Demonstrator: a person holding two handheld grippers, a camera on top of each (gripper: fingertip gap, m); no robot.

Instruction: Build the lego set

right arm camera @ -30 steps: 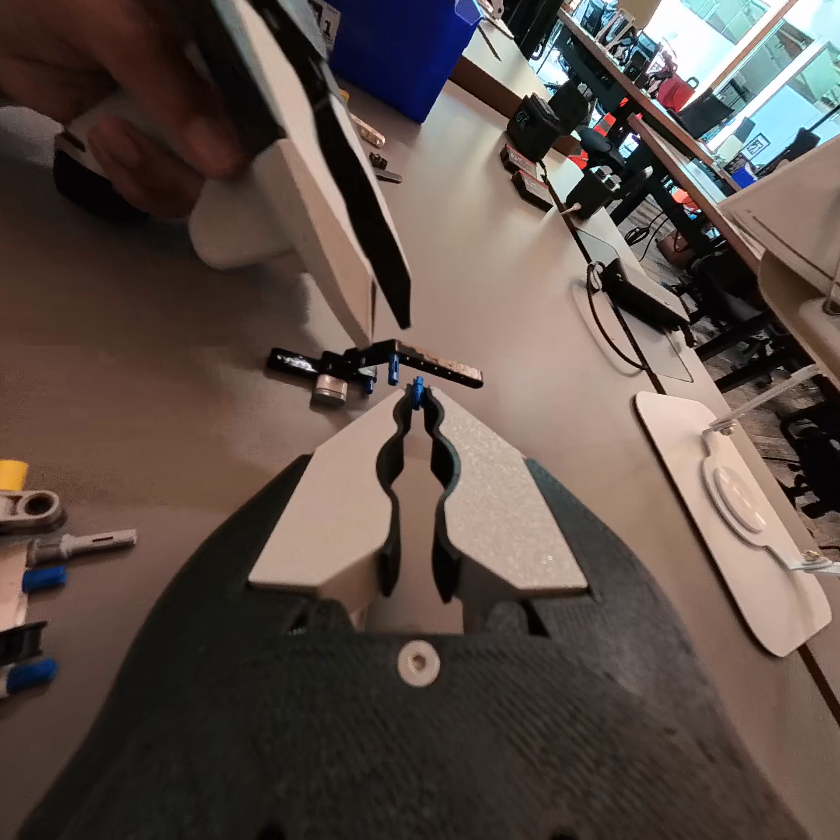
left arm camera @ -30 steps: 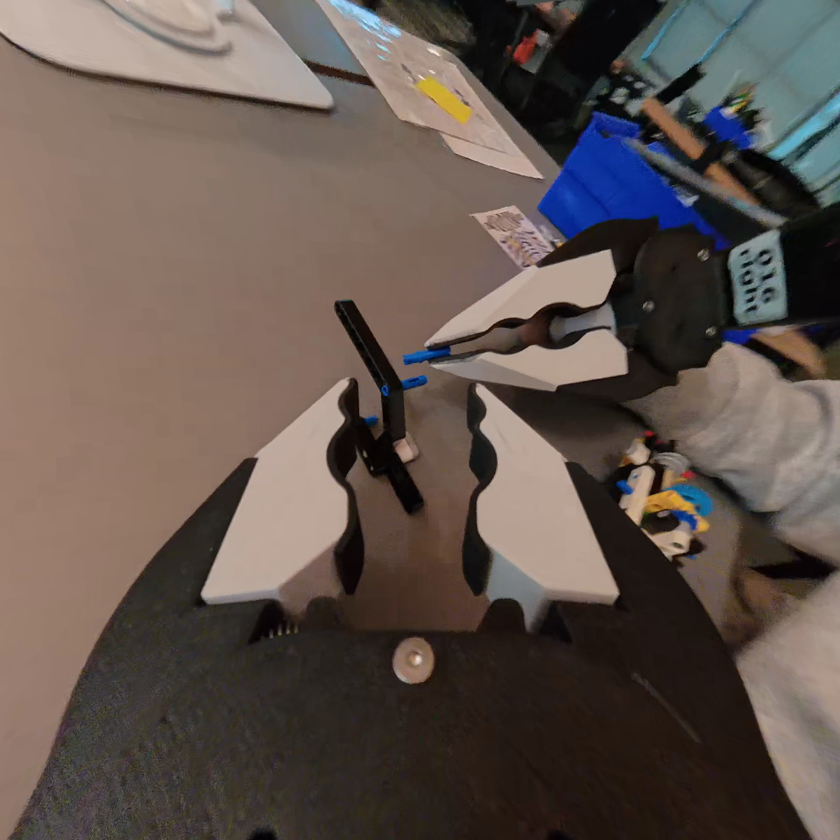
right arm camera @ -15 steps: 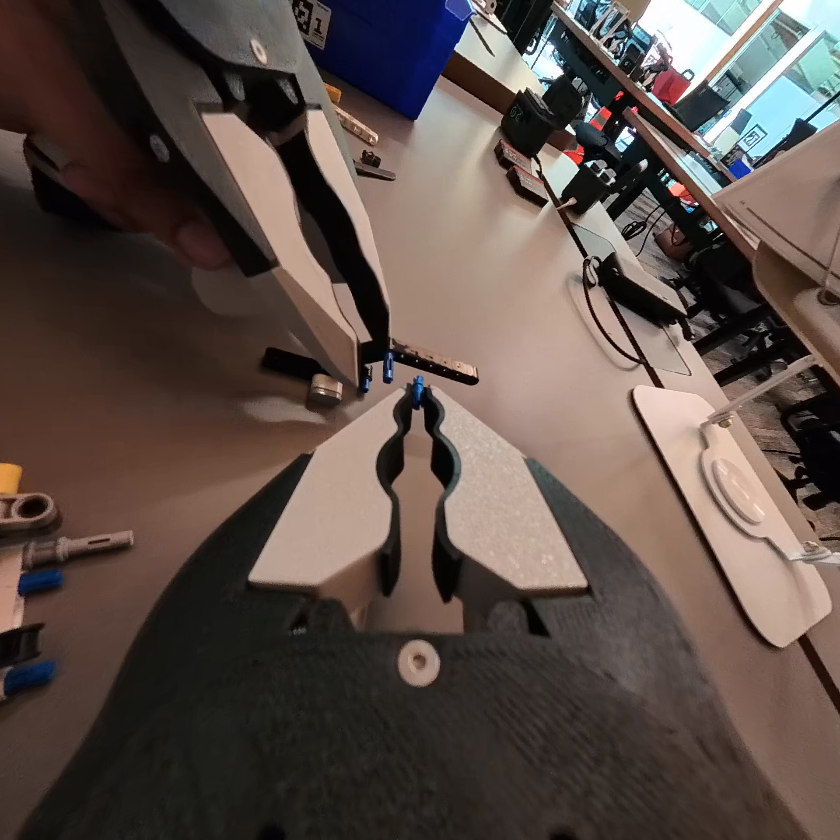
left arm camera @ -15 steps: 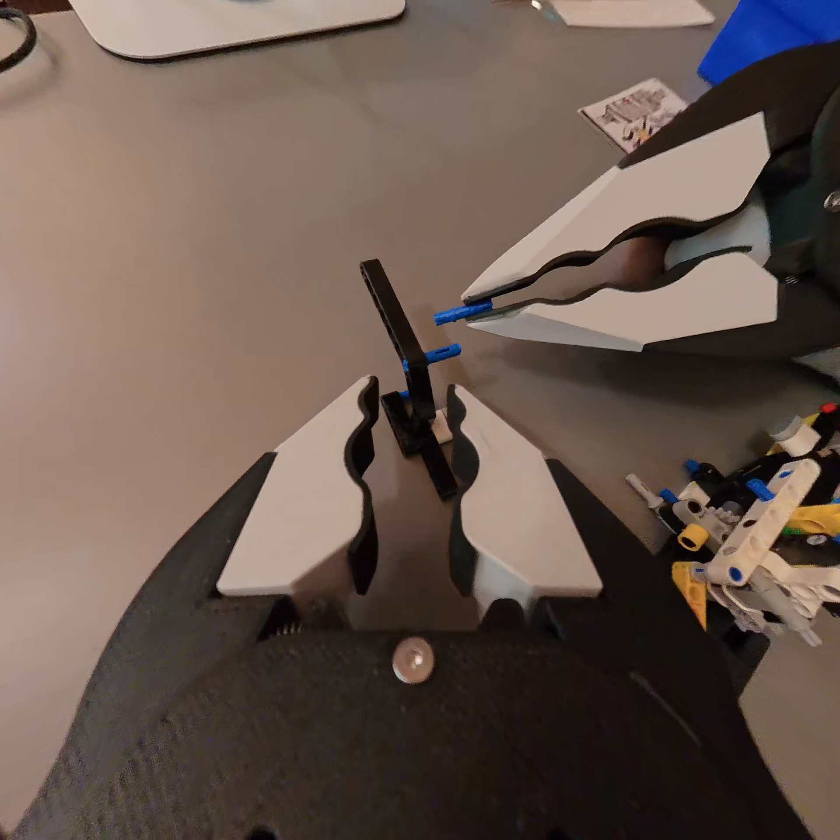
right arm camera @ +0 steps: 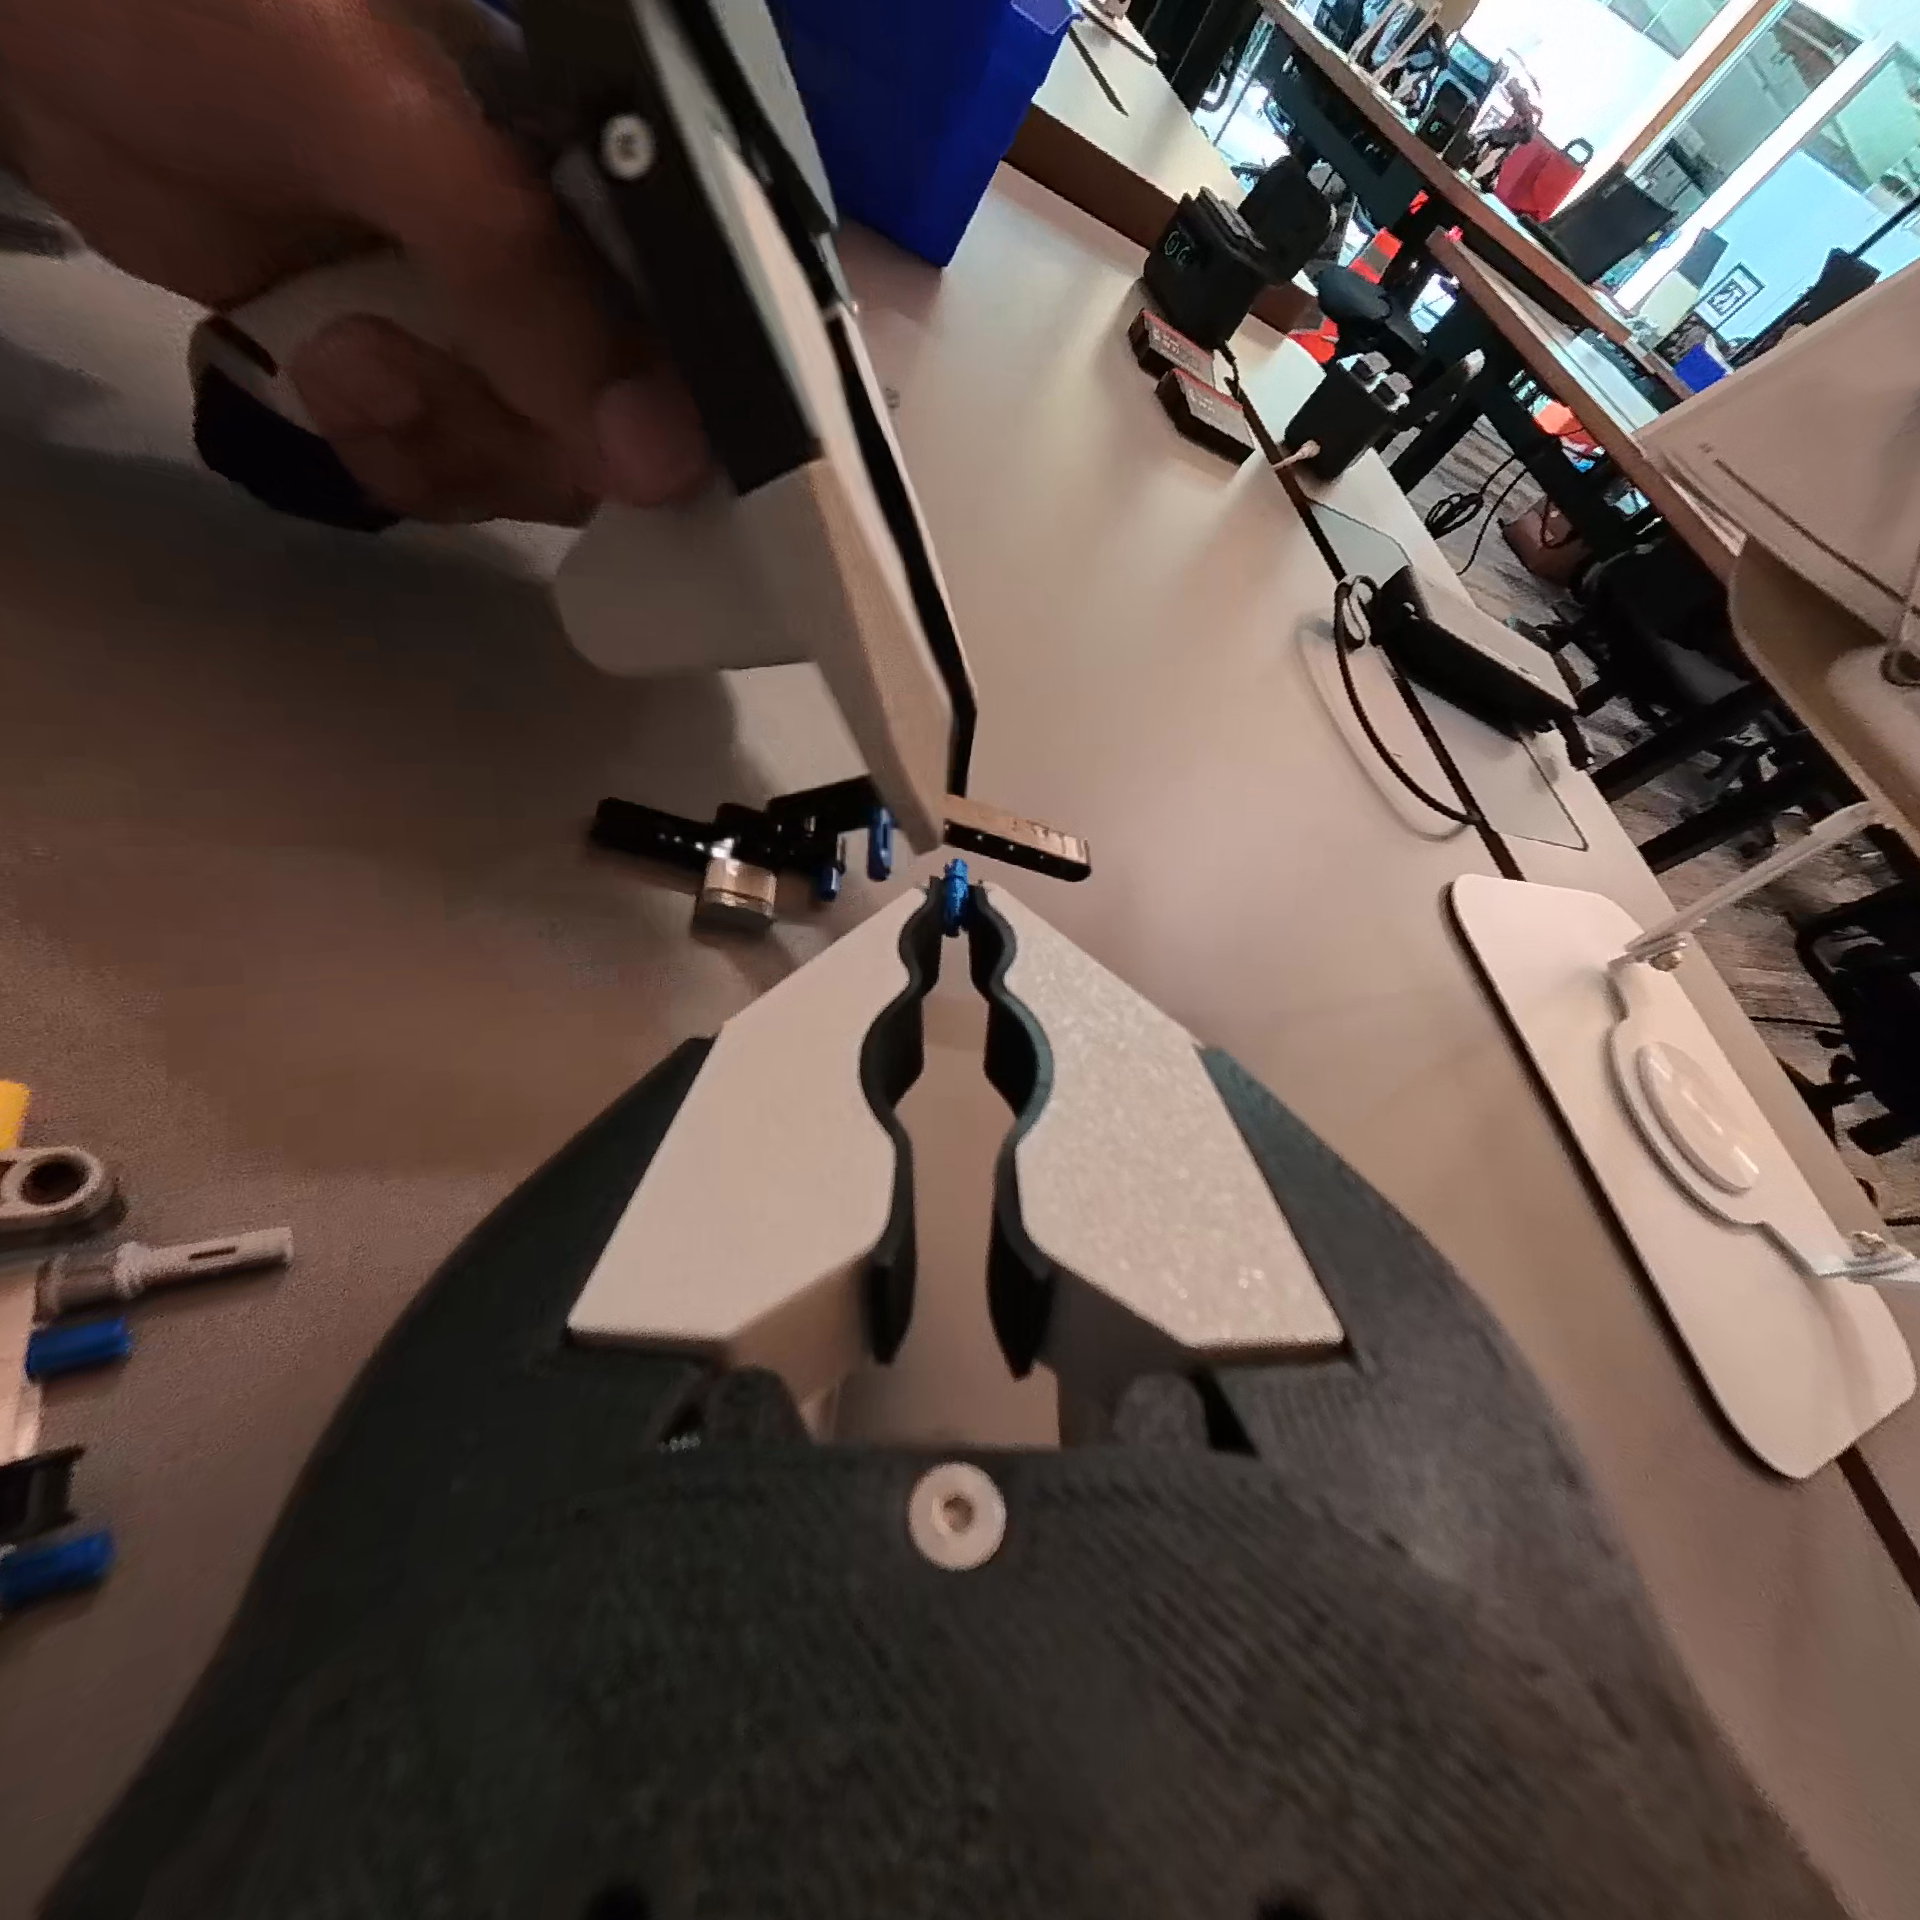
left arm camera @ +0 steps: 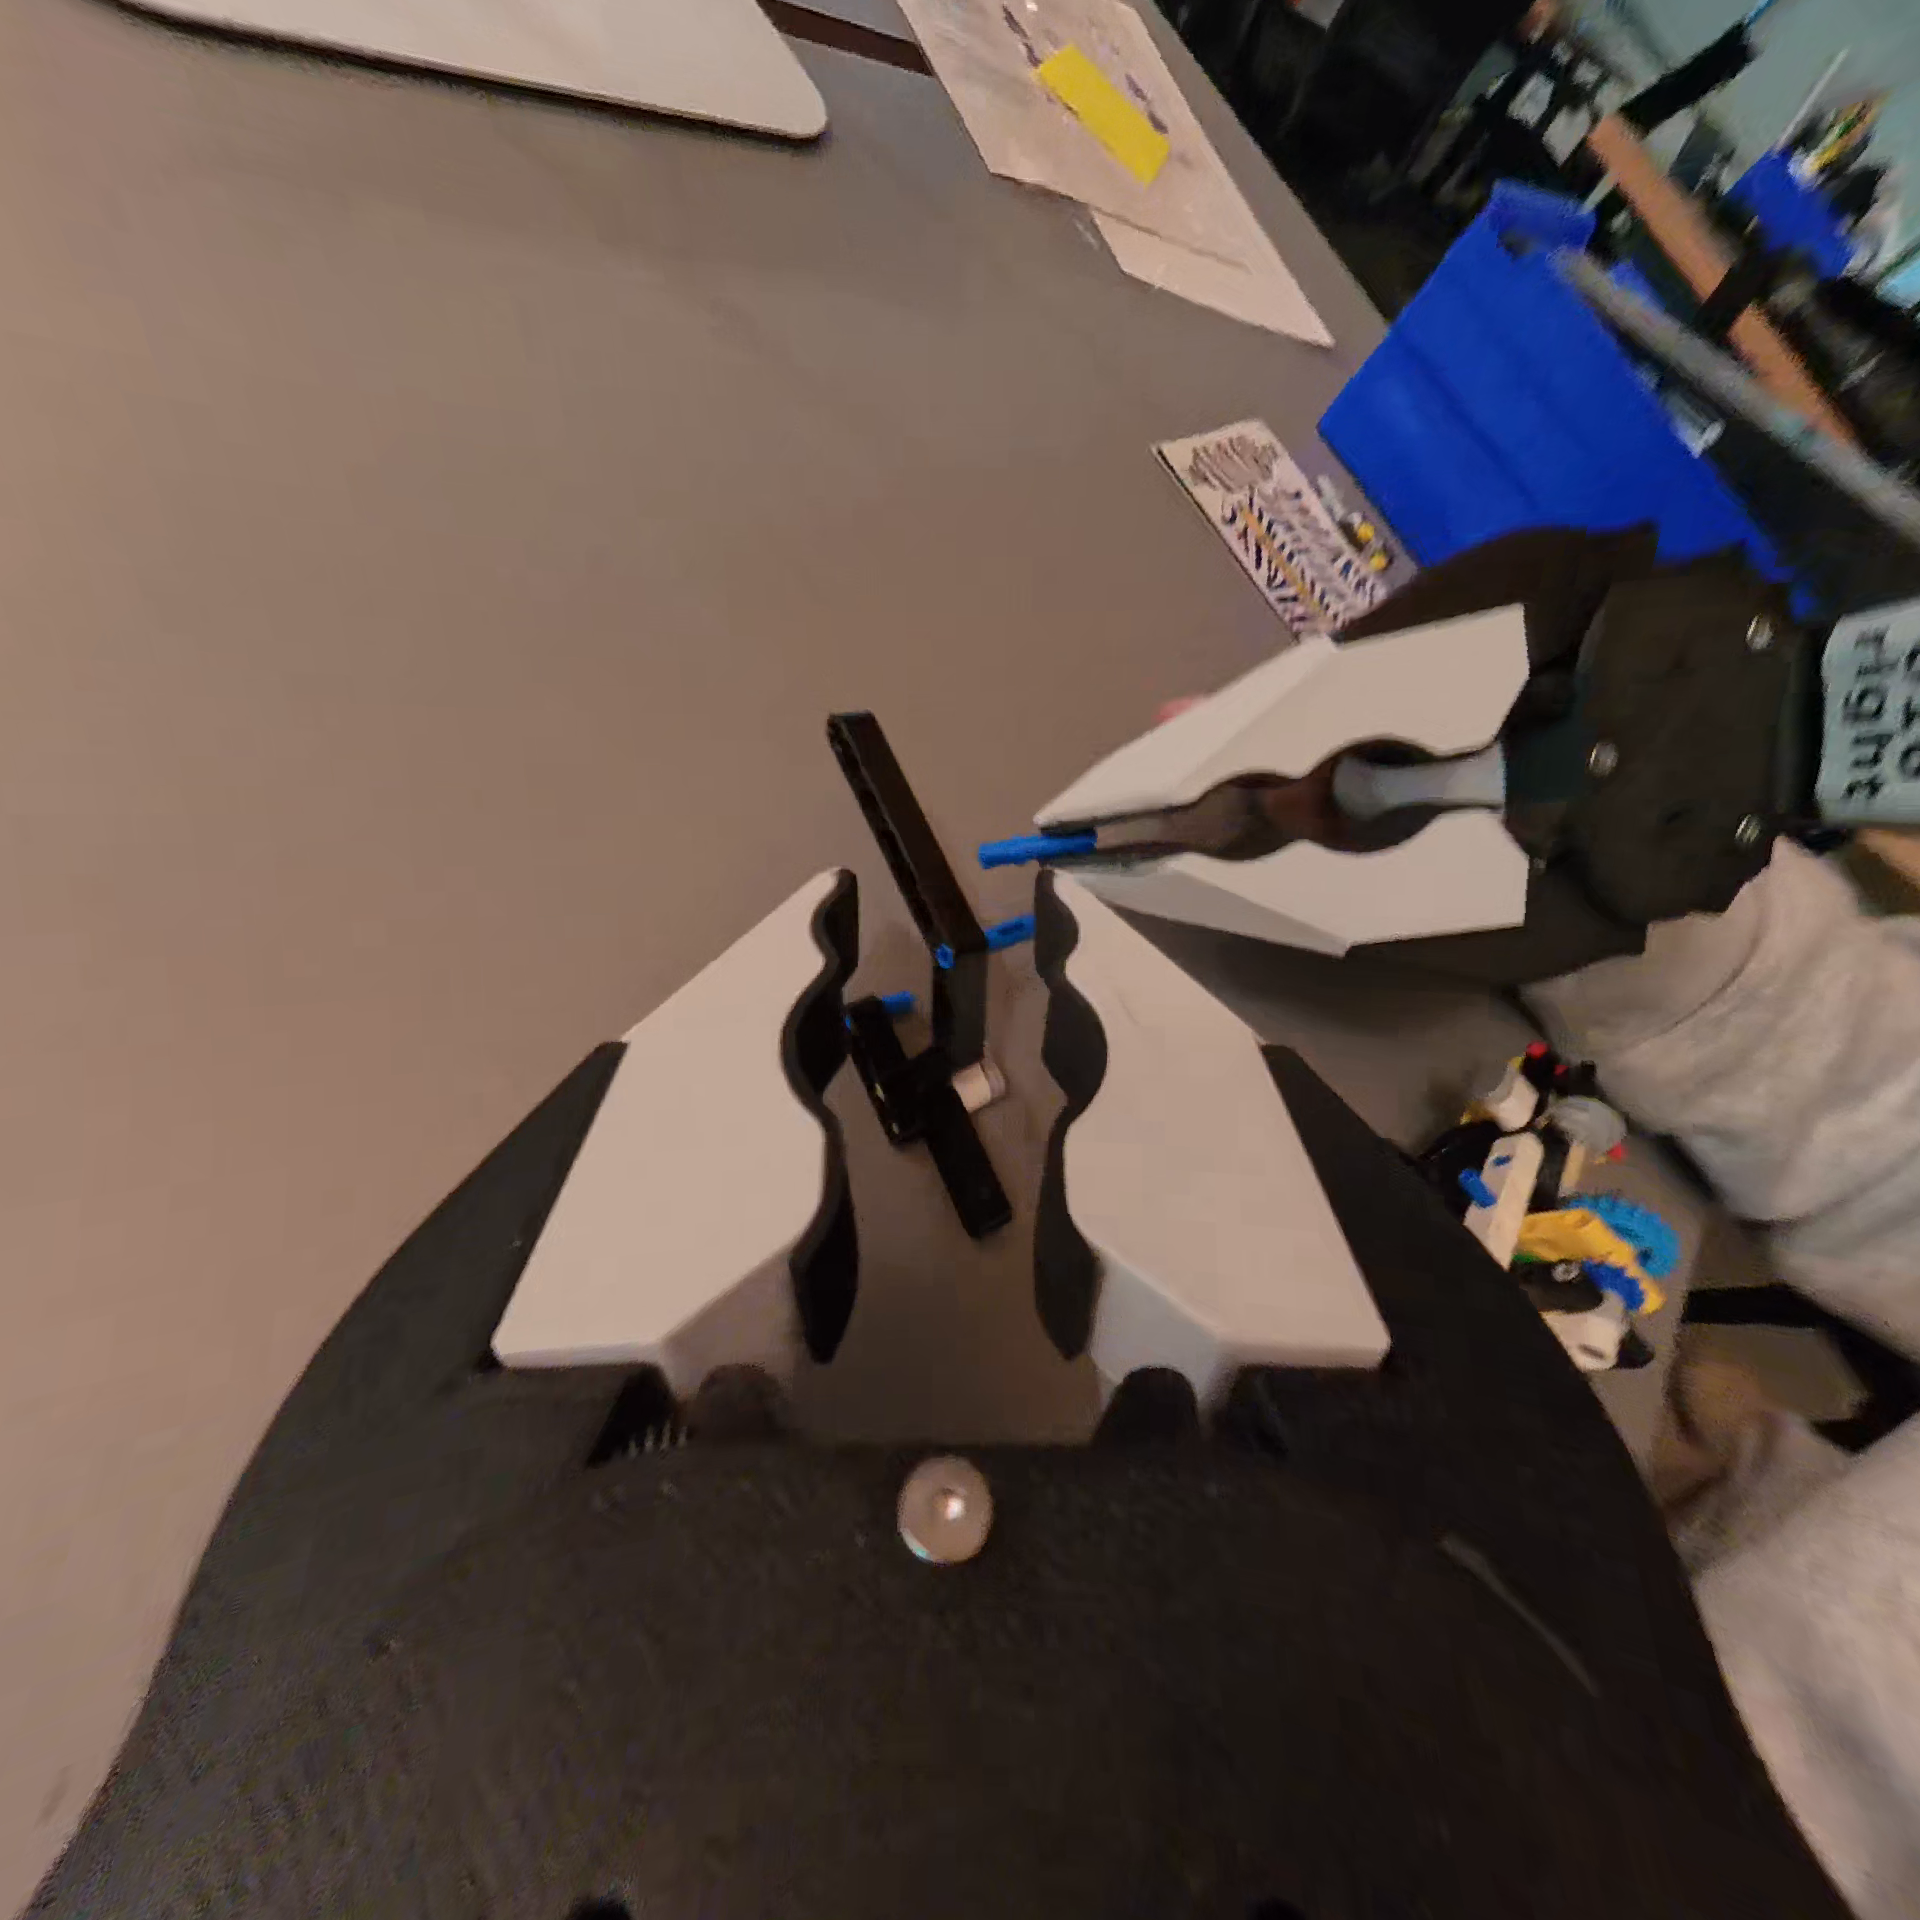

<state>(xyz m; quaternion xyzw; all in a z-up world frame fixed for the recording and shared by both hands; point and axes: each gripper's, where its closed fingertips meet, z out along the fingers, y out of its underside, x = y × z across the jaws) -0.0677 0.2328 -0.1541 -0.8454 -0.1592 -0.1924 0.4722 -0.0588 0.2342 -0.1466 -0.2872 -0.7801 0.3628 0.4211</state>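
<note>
The right gripper (right arm camera: 954, 902) pinches a blue pin (left arm camera: 1034, 850) at its tips, aimed at the black beam assembly (left arm camera: 914, 935) just ahead. The left gripper (left arm camera: 940, 904) stands spread around that assembly on the table (left arm camera: 416, 520) — likely to steady it.

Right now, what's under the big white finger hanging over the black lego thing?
In the right wrist view, the left gripper's finger covers the middle of the black lego assembly. Its black ends, blue pins and a grey stud show. What lies behind the finger is hidden.
</note>
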